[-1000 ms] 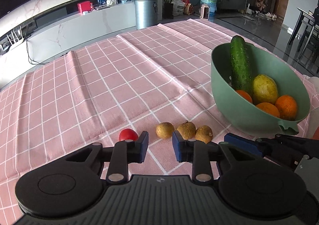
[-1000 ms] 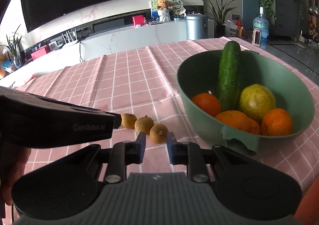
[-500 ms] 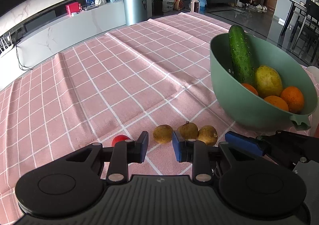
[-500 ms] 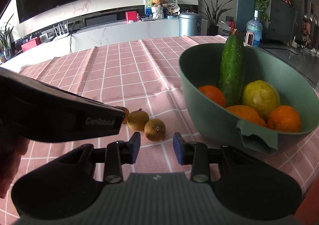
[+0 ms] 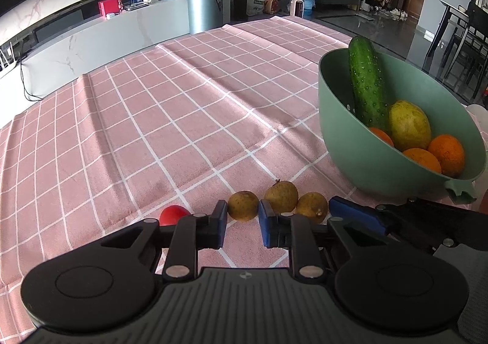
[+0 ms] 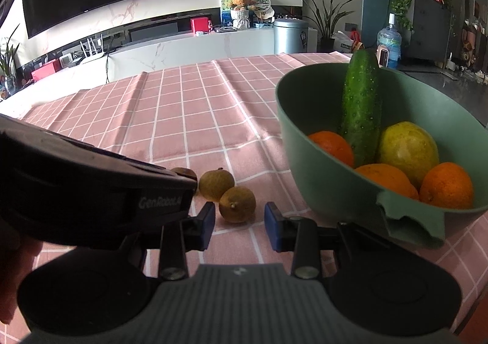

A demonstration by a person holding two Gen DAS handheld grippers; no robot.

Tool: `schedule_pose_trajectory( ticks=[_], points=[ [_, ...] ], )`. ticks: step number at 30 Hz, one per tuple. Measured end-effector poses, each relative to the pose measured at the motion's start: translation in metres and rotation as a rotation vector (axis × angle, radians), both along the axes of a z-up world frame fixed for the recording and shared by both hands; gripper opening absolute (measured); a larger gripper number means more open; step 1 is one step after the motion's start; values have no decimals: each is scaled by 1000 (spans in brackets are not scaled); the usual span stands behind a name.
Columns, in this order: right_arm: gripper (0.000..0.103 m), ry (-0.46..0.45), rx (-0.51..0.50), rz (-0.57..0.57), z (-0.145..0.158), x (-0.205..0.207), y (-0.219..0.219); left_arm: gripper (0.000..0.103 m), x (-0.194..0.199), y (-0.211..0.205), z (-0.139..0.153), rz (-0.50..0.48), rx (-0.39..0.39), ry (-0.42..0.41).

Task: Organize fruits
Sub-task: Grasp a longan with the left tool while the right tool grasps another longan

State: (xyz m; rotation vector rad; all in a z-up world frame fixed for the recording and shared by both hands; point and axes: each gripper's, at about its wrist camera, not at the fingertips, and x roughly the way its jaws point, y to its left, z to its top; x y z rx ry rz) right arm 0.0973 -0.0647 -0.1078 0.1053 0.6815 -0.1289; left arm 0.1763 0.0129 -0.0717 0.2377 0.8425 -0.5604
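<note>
Three longans (image 5: 282, 196) lie at the bowl's (image 6: 320, 167) 9 o'clock; both tongs, left (image 5: 243, 223) and right (image 6: 238, 226), gape empty, and the right should next close on the nearest.

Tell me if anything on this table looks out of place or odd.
The cucumber stands nearly upright in the green bowl among oranges, a vegetable with the fruit, its tip poking above the rim. Three small brown fruits and a red one lie loose on the cloth, outside the bowl.

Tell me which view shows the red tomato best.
Left wrist view. The red tomato lies on the pink cloth just left of the left gripper, partly cut off by its finger. The right wrist view shows none of it; the left gripper's body blocks that side.
</note>
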Motion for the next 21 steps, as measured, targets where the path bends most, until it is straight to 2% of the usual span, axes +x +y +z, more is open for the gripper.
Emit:
schedule_pose_trajectory(
  ticks=[7,21],
  points=[
    [22,2,2,24,1,-2,0,24,-1,10,4,54,-22,7],
    [21,0,23,83,16,-15,0,24,-24,17,29,111,-46,-8]
  ],
)
